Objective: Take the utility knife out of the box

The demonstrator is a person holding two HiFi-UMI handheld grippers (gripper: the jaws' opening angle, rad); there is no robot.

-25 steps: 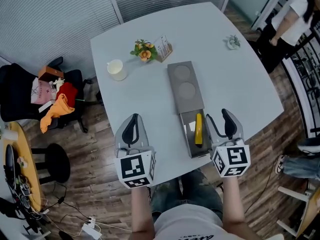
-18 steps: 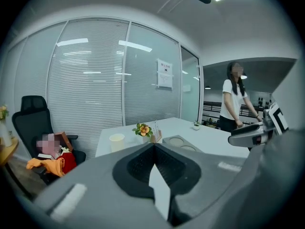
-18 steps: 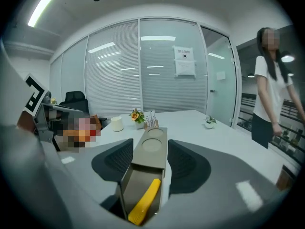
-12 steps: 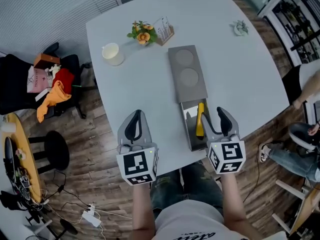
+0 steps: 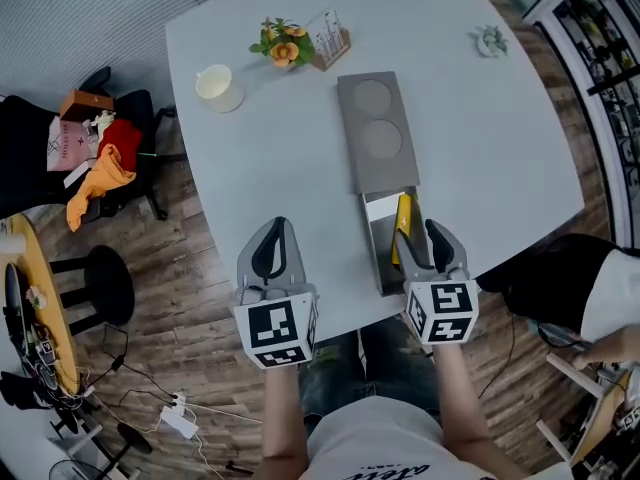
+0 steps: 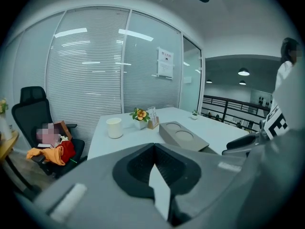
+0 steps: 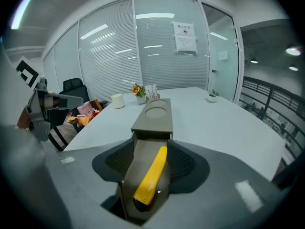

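Observation:
A long grey box [image 5: 372, 133] lies on the white table, its drawer [image 5: 381, 253] pulled out toward me. The yellow utility knife [image 5: 403, 215] lies lengthwise in the drawer. My right gripper [image 5: 420, 234] is open at the drawer's near end, one finger over the drawer and one just right of it. In the right gripper view the knife [image 7: 151, 173] and drawer [image 7: 141, 151] run between the dark pads of the right gripper [image 7: 151, 149], behind them the box [image 7: 153, 113]. My left gripper [image 5: 272, 230] is shut and empty over the table's near edge, left of the box; its closed tips [image 6: 155, 147] show bare table.
A white cup [image 5: 215, 86], a flower pot [image 5: 280, 46] and a card holder [image 5: 330, 40] stand at the far left, a small plant [image 5: 490, 40] at the far right. A chair with clothes [image 5: 90, 158] and a stool [image 5: 95, 288] stand left of the table. A person [image 5: 590, 308] is at the right.
My right gripper has shifted left and forward, from beside the drawer to straddling its near end and the knife. The left gripper has barely moved. The person at the right has moved.

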